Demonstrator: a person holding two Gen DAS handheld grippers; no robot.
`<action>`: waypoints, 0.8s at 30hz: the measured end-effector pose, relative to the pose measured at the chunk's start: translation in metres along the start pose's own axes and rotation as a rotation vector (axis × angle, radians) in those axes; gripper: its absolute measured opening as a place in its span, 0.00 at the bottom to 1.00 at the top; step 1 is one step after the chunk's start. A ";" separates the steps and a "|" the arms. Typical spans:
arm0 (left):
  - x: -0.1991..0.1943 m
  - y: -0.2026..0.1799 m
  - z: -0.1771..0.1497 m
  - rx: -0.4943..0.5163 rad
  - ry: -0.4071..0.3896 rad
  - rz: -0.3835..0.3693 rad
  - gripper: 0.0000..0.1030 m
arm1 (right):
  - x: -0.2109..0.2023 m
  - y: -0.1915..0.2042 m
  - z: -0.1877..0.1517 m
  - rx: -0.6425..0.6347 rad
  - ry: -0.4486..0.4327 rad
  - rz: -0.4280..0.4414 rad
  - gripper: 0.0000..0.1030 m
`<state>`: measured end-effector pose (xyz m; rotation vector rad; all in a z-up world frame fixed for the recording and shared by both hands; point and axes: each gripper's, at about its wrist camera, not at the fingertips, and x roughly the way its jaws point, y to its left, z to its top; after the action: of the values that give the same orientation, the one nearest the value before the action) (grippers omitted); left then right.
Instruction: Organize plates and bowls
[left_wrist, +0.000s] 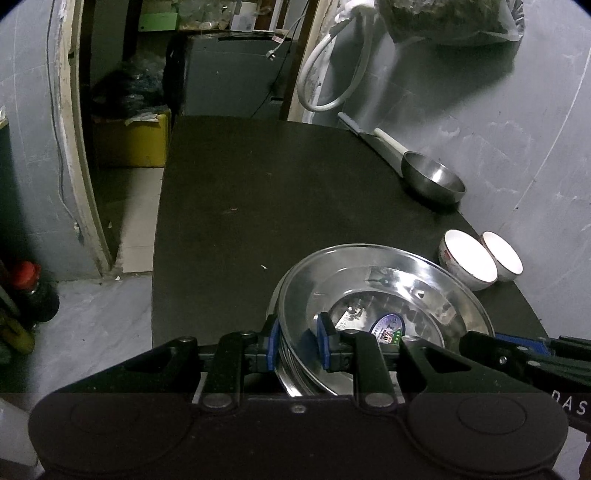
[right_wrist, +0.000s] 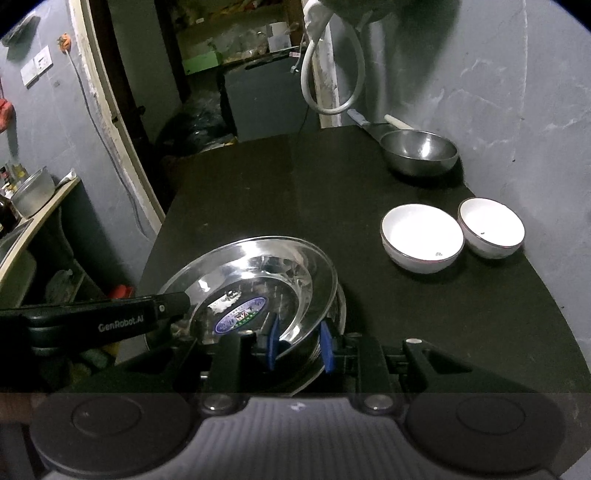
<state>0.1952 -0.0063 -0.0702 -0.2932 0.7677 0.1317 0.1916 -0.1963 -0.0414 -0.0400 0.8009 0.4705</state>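
A stack of shiny steel plates sits at the near edge of the black table; the top plate carries a round sticker and looks tilted in the right wrist view. My left gripper grips the stack's left rim, one blue pad outside and one inside the top plate. My right gripper grips the opposite rim the same way. Two white bowls stand side by side near the right wall. A steel bowl rests farther back.
A knife and a white-handled utensil lie behind the steel bowl against the grey wall. A white hose loop hangs at the back. A doorway with a yellow box opens to the left; the table's left side drops to the floor.
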 end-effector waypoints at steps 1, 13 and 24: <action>0.000 0.000 0.000 0.000 -0.001 0.001 0.23 | 0.000 0.001 0.000 -0.001 0.001 0.001 0.26; -0.002 -0.002 -0.003 0.017 -0.002 0.012 0.23 | 0.004 -0.003 -0.002 -0.006 0.014 0.015 0.27; -0.003 -0.009 -0.007 0.076 -0.008 0.029 0.24 | 0.004 -0.001 -0.005 -0.014 0.030 0.009 0.33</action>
<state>0.1902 -0.0171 -0.0707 -0.2092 0.7670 0.1302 0.1915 -0.1966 -0.0477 -0.0568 0.8275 0.4847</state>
